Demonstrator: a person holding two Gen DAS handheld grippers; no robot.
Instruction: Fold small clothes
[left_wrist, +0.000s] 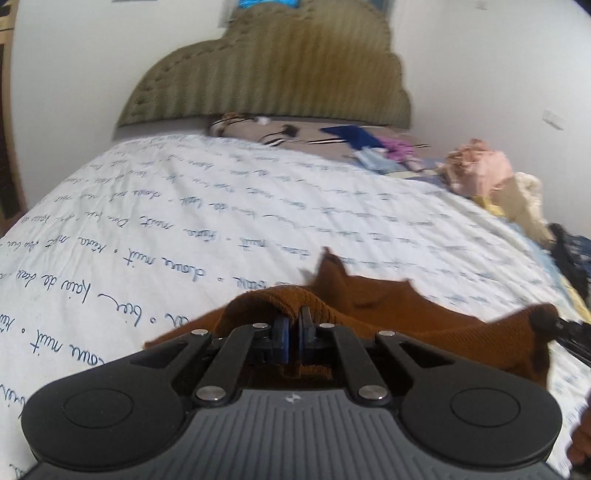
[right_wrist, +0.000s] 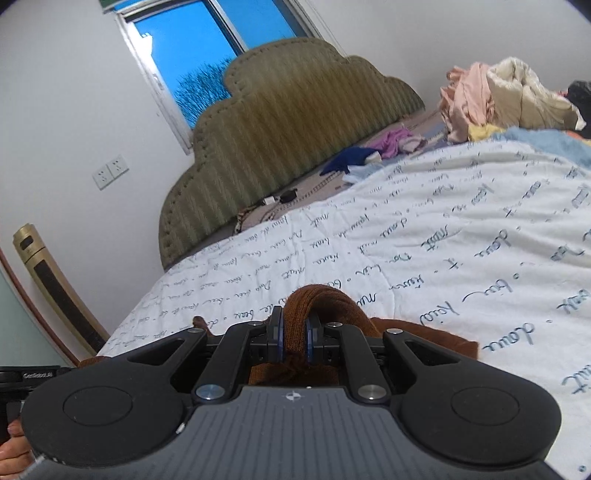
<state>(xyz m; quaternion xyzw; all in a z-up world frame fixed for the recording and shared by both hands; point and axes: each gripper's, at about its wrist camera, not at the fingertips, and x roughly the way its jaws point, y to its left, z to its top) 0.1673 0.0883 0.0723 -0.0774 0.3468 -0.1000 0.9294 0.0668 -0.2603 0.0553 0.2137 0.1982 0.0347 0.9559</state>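
A small brown knit garment (left_wrist: 391, 310) lies on the white bedspread (left_wrist: 184, 221) with blue script. My left gripper (left_wrist: 293, 319) is shut on a bunched edge of it, held just above the bed. The garment stretches to the right, where the other gripper's black tip shows at its far corner (left_wrist: 565, 328). In the right wrist view, my right gripper (right_wrist: 294, 325) is shut on a thick fold of the same brown garment (right_wrist: 317, 299), which drapes over the fingertips. The rest of the cloth is hidden under the gripper body.
A green padded headboard (left_wrist: 273, 74) stands at the far end. A pile of pink and cream clothes (right_wrist: 495, 96) and blue, purple items (right_wrist: 369, 151) lie near the pillows. A window (right_wrist: 199, 55), wall sockets (right_wrist: 110, 171) and a gold tower appliance (right_wrist: 48, 280) are at left.
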